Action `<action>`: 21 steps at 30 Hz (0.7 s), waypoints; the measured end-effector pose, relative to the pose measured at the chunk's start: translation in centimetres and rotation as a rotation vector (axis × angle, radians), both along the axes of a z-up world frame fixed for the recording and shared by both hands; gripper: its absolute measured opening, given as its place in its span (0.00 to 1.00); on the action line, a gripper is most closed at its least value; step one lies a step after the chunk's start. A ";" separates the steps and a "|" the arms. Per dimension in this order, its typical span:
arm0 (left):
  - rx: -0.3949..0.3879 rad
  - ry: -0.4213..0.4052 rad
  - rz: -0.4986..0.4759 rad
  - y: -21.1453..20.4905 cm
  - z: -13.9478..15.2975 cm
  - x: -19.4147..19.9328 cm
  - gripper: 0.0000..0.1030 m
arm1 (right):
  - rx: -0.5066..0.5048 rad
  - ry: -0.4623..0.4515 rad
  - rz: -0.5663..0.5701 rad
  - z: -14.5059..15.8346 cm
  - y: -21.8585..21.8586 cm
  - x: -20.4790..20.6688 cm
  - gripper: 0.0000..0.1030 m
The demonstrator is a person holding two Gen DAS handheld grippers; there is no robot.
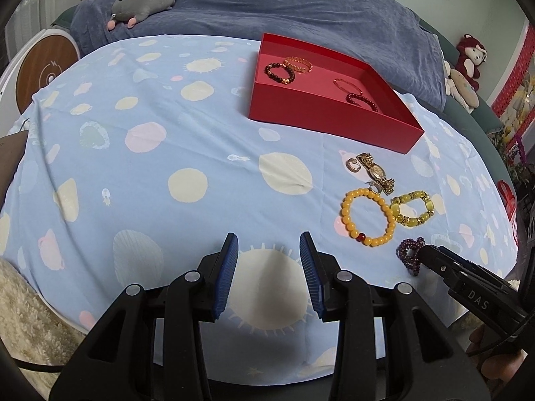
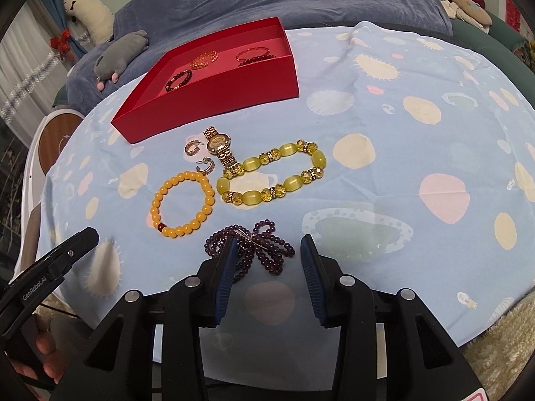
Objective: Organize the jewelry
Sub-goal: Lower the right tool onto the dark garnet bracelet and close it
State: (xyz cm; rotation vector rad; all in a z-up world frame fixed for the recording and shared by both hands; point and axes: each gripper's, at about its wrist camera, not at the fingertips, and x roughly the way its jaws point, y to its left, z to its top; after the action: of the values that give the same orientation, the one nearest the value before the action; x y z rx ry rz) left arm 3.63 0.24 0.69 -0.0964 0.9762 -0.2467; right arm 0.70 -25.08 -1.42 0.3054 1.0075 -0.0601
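Note:
A red box (image 1: 321, 113) (image 2: 214, 87) on the blue cloth holds several bracelets. In front of it lie a gold watch (image 2: 219, 145) (image 1: 376, 170), two hoop earrings (image 2: 193, 148), an orange bead bracelet (image 2: 182, 204) (image 1: 367, 217), a yellow-green bead bracelet (image 2: 272, 175) (image 1: 413, 209) and a purple bead bracelet (image 2: 254, 245) (image 1: 409, 254). My right gripper (image 2: 267, 260) is open, its jaws astride the purple bracelet, its left pad touching the beads. My left gripper (image 1: 269, 264) is open and empty over bare cloth, left of the jewelry.
A blue patterned cloth (image 1: 167, 167) covers the table. Behind it is a blue blanket with a grey plush (image 1: 143, 1). Plush toys (image 1: 468, 63) sit at the far right. A round wooden-topped device (image 1: 43, 67) stands at the left.

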 end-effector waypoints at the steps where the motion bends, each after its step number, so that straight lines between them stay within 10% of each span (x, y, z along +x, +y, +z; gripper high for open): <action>1: 0.000 0.001 -0.001 0.0 0.0 0.0 0.36 | 0.002 -0.002 0.005 0.0 0.0 0.0 0.37; 13: -0.007 0.004 0.003 -0.1 -0.1 0.0 0.36 | 0.003 0.000 0.036 -0.1 0.6 0.0 0.09; 21: -0.021 0.006 -0.007 -0.9 0.3 0.4 0.36 | 0.026 -0.020 0.020 0.4 0.2 -0.3 0.07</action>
State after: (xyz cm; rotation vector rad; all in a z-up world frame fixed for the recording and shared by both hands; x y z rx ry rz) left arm 4.02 -0.62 1.03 -0.1128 0.9797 -0.2632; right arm 0.37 -24.90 -0.99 0.3192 0.9924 -0.0257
